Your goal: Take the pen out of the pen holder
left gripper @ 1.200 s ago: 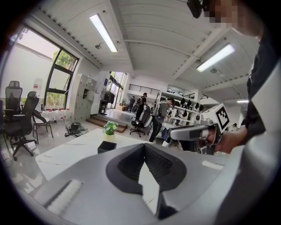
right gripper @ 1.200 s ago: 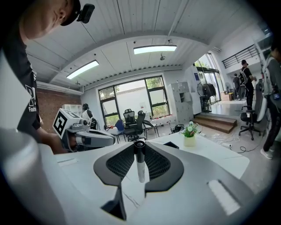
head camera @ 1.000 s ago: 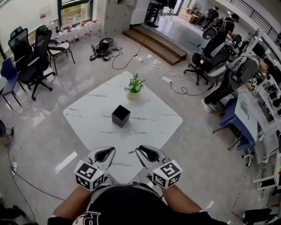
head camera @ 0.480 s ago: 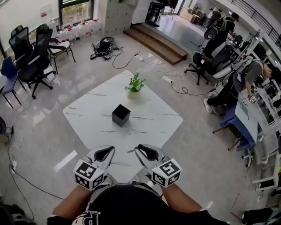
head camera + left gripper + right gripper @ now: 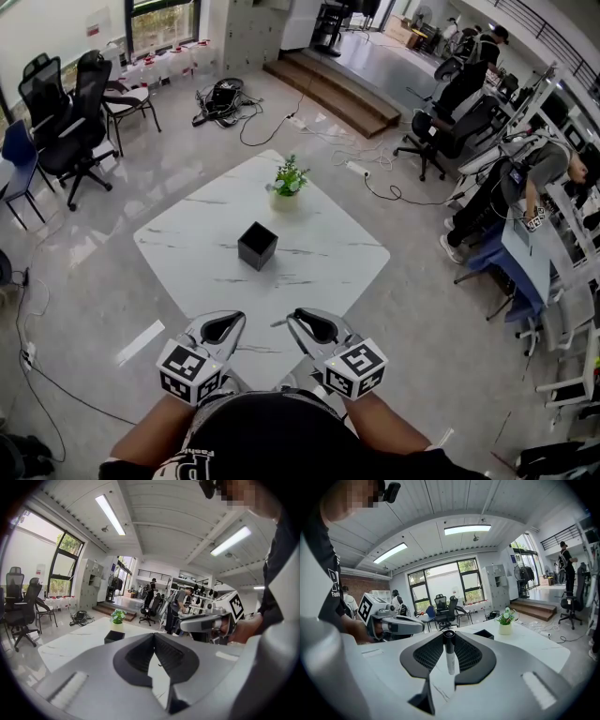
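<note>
- Since the pen (image 5: 449,654) stands upright between the jaws of the right gripper (image 5: 449,638), which are closed on its barrel, the removal itself looks done; the pen is out of the holder and held low, close to the person's body over the near corner of the table (image 5: 328,258).
- The pen holder (image 5: 257,246), a black open-topped cube, stands near the middle of the table, well apart from both grippers; its inside is too dark to tell whether anything else is in it.
- The left gripper (image 5: 223,326) hovers just beside the right one, its jaws brought together at the tips on nothing.
- What likely remains is to lay the pen on bare tabletop, which calls for a gentle lowering before the jaws part, so that it does not roll.
- A potted plant (image 5: 287,183) stands beyond the holder, clear of any path.
- Office chairs (image 5: 66,112), cables (image 5: 225,98) and a person (image 5: 525,178) at a desk lie off the table, in nobody's way.
</note>
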`<state>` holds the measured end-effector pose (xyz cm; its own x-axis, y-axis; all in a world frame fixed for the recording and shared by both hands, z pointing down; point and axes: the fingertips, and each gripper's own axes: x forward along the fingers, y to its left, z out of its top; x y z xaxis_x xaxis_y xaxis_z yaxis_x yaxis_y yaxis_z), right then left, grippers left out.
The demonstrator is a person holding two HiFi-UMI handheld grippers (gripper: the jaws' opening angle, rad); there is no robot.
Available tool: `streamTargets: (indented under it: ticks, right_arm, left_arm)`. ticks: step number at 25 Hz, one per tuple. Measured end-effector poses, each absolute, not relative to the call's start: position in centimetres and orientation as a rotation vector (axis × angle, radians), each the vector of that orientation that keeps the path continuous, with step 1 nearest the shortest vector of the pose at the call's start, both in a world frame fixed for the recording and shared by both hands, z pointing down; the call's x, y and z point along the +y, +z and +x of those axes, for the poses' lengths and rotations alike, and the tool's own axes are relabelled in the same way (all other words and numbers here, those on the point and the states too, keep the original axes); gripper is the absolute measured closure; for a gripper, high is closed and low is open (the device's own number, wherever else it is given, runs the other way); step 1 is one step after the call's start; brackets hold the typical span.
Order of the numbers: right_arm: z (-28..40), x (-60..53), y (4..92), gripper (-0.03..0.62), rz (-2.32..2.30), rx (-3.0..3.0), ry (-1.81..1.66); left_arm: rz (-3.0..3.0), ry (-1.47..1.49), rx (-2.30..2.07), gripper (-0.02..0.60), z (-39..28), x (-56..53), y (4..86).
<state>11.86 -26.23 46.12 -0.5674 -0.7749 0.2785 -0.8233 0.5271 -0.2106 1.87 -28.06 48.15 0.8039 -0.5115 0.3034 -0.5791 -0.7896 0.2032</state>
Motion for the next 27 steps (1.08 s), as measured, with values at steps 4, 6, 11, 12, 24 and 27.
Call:
streamTargets:
  ticks: [4, 6, 11, 12, 24, 27]
  right_arm:
    - [11.77, -26.34, 46.29, 0.523, 1.372, -2.612, 0.489]
    - [11.7, -26.41, 46.46, 0.523, 1.369, -2.61, 0.5]
    - [11.63, -26.51, 46.69, 0.523, 1.361, -2.607, 0.509]
    - [11.66, -26.54, 46.71, 0.523, 1.361, -2.607, 0.51]
    - [11.52, -26.83, 47.05, 0.523, 1.344, -2.611, 0.52]
    - [11.63, -26.96, 46.93, 0.523, 1.344, -2.612, 0.523]
  left_arm:
    - [2.705, 0.338, -0.836, 0.525, 1.94, -28.15, 48.08]
    - [2.704, 0.339, -0.838, 0.525, 1.87, -28.24, 48.08]
    - [2.696, 0.341, -0.845, 0.525, 1.7, -28.39, 48.24]
    - [2.695, 0.341, -0.846, 0.525, 1.72, -28.4, 48.25]
    - [2.686, 0.335, -0.85, 0.525, 1.97, -28.65, 48.57]
    - [2.684, 0.337, -0.849, 0.525, 2.12, -28.7, 48.54]
